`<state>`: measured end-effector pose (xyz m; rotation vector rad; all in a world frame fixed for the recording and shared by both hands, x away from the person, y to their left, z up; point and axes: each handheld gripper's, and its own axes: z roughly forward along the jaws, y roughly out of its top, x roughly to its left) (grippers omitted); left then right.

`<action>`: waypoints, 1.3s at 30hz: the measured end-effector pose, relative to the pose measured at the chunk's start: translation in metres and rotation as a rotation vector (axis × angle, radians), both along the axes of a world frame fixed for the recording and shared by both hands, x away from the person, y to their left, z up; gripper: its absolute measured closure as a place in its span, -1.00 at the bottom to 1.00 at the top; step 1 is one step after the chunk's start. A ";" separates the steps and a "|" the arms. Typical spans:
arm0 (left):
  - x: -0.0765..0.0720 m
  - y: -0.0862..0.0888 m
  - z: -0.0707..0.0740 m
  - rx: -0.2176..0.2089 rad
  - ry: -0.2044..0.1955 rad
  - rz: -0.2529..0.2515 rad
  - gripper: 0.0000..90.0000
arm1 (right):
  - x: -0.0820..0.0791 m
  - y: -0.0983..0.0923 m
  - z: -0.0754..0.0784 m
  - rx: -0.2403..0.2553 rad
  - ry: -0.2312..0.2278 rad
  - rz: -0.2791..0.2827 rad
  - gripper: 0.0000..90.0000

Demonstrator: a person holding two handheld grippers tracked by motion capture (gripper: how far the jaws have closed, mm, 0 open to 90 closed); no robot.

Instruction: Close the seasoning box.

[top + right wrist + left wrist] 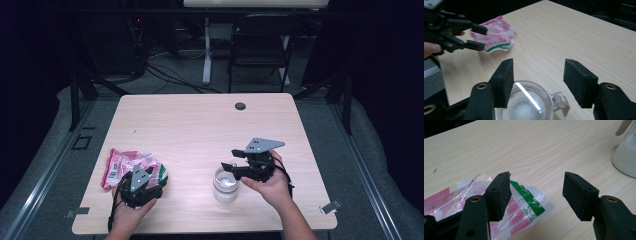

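Near the table's front edge, right of centre, sits the clear cup (pixel 226 184), something white inside, a small tab handle (pixel 559 99) sticking off its rim. Right above it hovers the right gripper (pixel 231 159), jaws spread wide and empty, one pad over the rim. Well off to the left lies the crinkled pink-and-green packet (pixel 125 166), and the left gripper (pixel 537 195) hangs over its near corner, released too, nothing between the pads. The risk, to my eye: that cup looks light, so a jaw clipping its rim could tip it, spilling the white contents across the table (pixel 200 125).
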<state>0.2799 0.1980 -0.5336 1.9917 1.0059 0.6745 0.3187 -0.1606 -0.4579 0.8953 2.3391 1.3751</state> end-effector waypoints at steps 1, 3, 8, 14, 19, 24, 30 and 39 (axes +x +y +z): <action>0.000 0.001 0.000 -0.004 0.001 0.001 -0.14 | 0.000 -0.001 -0.001 -0.011 0.000 -0.015 -0.12; 0.001 0.002 0.000 -0.006 0.001 0.003 -0.14 | -0.001 -0.006 -0.003 -0.019 -0.008 -0.051 -0.12; 0.000 0.002 0.000 -0.011 0.004 0.007 -0.14 | -0.004 -0.026 -0.006 0.008 -0.015 -0.153 -0.12; 0.000 0.001 0.000 -0.007 0.004 0.006 -0.14 | -0.009 -0.056 -0.018 0.004 0.031 -0.236 -0.12; 0.001 0.000 -0.002 -0.005 0.009 0.003 -0.14 | -0.015 -0.077 -0.032 -0.023 0.061 -0.293 -0.12; 0.003 0.001 -0.003 0.003 0.015 0.004 -0.14 | -0.021 -0.089 -0.046 -0.003 0.073 -0.355 -0.12; 0.003 0.001 -0.004 -0.013 0.022 0.002 -0.14 | -0.023 -0.099 -0.065 -0.010 0.094 -0.387 -0.12; 0.003 0.002 -0.004 -0.011 0.026 0.001 -0.14 | -0.019 -0.111 -0.088 -0.046 0.123 -0.405 -0.09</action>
